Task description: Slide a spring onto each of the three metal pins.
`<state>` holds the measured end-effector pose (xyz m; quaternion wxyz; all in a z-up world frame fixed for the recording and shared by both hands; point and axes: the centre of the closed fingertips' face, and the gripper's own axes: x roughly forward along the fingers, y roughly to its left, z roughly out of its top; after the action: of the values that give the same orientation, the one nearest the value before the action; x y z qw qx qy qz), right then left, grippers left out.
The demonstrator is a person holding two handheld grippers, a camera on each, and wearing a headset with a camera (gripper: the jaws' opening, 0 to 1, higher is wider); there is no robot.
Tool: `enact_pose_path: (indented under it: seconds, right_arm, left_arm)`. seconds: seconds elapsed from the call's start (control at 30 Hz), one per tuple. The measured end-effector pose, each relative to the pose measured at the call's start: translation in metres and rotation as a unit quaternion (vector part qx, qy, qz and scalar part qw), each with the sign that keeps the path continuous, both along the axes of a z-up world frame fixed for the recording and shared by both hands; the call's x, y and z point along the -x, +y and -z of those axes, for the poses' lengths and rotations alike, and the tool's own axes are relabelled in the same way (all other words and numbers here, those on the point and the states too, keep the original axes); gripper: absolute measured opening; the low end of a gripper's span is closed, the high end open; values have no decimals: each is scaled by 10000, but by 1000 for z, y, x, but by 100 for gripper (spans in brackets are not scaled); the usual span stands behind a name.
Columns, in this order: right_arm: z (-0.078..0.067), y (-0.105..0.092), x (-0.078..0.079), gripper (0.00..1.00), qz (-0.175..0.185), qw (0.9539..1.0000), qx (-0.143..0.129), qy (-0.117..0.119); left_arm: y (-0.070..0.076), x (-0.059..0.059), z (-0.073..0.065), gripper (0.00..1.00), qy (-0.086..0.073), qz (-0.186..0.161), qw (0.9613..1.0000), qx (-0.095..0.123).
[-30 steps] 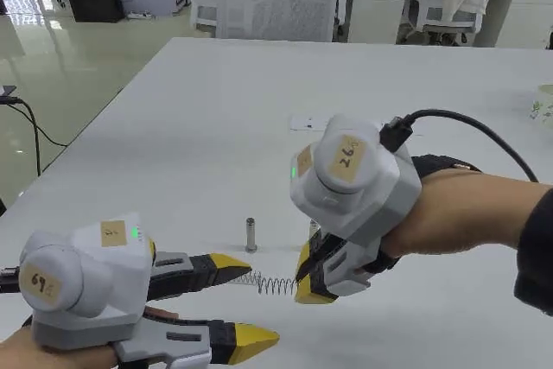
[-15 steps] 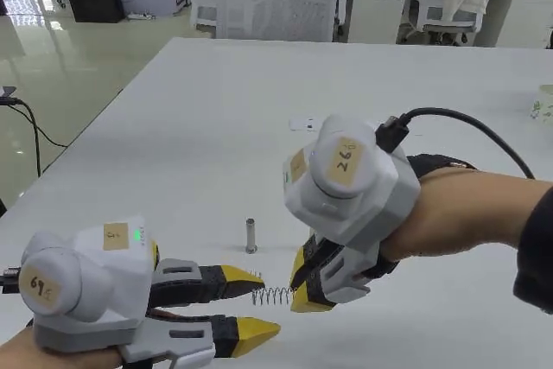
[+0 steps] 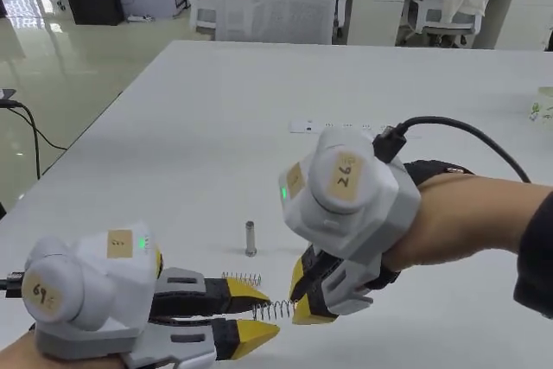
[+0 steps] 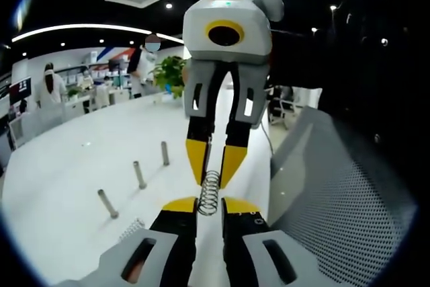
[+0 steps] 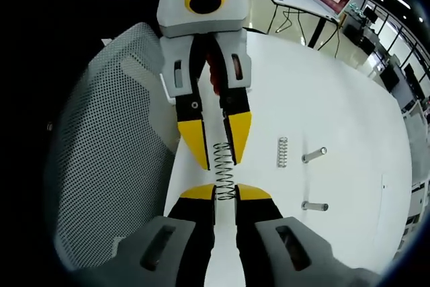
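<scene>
A small coil spring [image 3: 275, 308] hangs level between the two grippers, just above the white table [image 3: 216, 153]. My right gripper [image 3: 299, 302] is shut on one end of this spring [image 5: 224, 169]. My left gripper [image 3: 257, 315] is shut on the other end of it [image 4: 209, 193], facing the right gripper tip to tip. A second spring [image 3: 242, 279] lies on the table by the left jaws. One upright metal pin [image 3: 251, 238] stands just beyond them. In the left gripper view three pins [image 4: 139, 175] stand in a row.
A white label strip [image 3: 328, 127] lies further back on the table. Office chairs [image 3: 276, 13] and desks stand past the far edge, where people sit. The right gripper's black cable [image 3: 467, 131] arcs over the person's forearm.
The left gripper's jaws, open a second ago, have shut on the spring's free end. The right gripper has dropped slightly lower with the spring.
</scene>
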<state>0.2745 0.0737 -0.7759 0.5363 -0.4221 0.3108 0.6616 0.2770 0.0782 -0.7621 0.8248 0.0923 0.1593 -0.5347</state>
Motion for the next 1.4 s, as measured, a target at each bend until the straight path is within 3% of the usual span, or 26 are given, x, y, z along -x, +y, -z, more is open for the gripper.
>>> enact_pose_path:
  seconds: [0.97, 1.4]
  right_arm:
    - [6, 1, 3, 11, -3, 9999, -75, 107]
    - [13, -4, 3, 10, 61, 9998, -27, 180]
  left_arm:
    - [0, 6, 2, 2, 41, 135, 9999, -36]
    - [-3, 5, -6, 2, -9, 127, 9999, 118]
